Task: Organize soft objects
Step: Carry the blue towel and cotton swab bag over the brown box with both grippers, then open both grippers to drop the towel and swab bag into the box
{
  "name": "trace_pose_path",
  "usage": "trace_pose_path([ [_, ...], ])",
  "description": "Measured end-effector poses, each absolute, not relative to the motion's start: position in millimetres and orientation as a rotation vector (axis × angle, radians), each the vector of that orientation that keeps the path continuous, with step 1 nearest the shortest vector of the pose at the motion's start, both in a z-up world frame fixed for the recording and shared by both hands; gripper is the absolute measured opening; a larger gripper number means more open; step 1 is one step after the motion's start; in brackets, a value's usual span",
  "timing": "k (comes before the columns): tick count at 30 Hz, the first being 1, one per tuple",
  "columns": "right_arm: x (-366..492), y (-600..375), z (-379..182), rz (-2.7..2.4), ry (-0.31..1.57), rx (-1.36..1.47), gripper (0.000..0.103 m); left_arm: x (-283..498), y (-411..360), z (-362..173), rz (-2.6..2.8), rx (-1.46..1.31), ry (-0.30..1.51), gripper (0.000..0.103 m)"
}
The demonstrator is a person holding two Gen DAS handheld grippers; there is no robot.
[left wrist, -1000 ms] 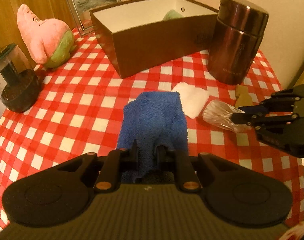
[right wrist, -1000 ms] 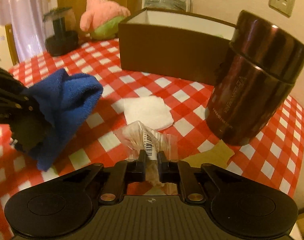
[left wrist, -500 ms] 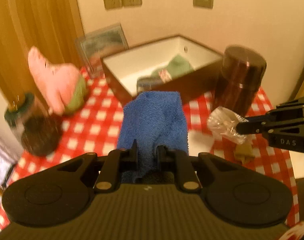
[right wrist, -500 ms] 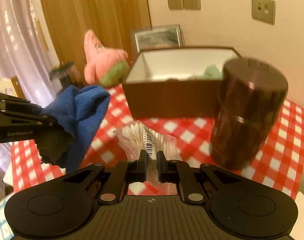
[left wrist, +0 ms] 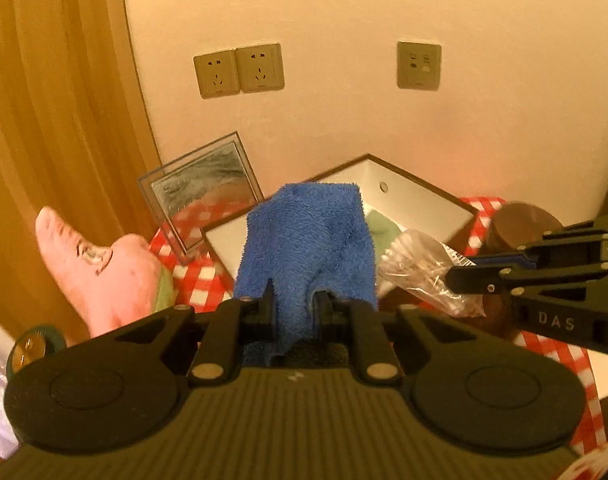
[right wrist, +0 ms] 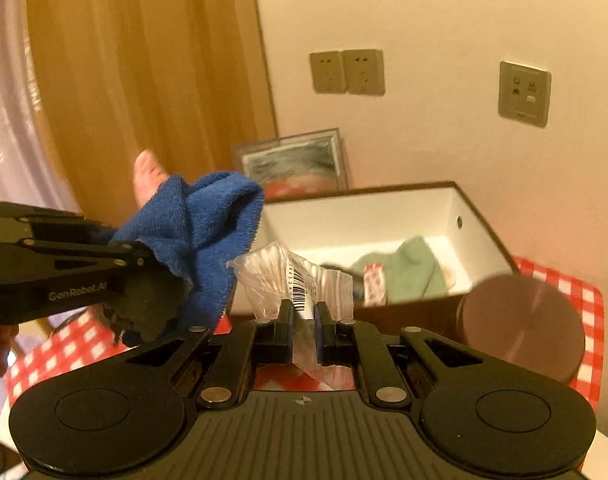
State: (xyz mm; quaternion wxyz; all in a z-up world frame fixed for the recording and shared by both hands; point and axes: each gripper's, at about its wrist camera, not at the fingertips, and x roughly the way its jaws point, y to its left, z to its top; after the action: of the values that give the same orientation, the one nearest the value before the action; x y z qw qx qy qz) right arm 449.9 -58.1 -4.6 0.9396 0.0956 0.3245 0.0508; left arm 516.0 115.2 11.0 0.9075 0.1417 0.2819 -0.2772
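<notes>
A blue towel (left wrist: pixel 307 240) hangs in the air, pinched by my left gripper (left wrist: pixel 294 300), which is shut on it. From the right wrist view the same blue towel (right wrist: pixel 208 232) bunches out of the left gripper (right wrist: pixel 144 260) at the left. My right gripper (right wrist: pixel 304 316) is shut on a clear plastic bag of cotton swabs (right wrist: pixel 292 280), also seen as the swab bag (left wrist: pixel 419 272) at the right. Both loads are held high, in front of the brown box (right wrist: pixel 479 224) with a white inside. A green cloth (right wrist: pixel 403 276) lies in that box.
A pink plush starfish (left wrist: pixel 100 268) leans at the left by a framed picture (left wrist: pixel 200 196). A dark brown canister (right wrist: pixel 519 328) stands right of the box. The red-checked tablecloth (left wrist: pixel 555 352) covers the table. A wall with outlets (left wrist: pixel 240 70) and a curtain stand behind.
Both grippers have risen from just above the tablecloth and moved toward the box, each keeping its load. The view now looks down into the box; the white pad on the table has dropped out of sight.
</notes>
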Motion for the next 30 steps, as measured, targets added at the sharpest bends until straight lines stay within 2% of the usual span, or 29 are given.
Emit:
trace_pose_path([
  [10,522.1,-75.3,-7.0,-0.031,0.672,0.206,0.01,591.5,74.5,3.9,-0.59,0.263,0.622,0.015],
  [19,581.3,-98.5,-35.3,-0.123,0.74,0.252,0.01,642.9,46.6,-41.5,-0.59,0.278,0.706,0.015],
  [28,602.5,-109.1,-63.5,-0.153,0.778,0.284,0.01,672.3,30.6,-77.6,-0.579,0.292,0.767,0.015],
  [30,605.4,-111.8,-68.2,-0.158,0.784,0.297,0.01,675.7,27.7,-83.0,-0.587,0.305,0.774,0.018],
])
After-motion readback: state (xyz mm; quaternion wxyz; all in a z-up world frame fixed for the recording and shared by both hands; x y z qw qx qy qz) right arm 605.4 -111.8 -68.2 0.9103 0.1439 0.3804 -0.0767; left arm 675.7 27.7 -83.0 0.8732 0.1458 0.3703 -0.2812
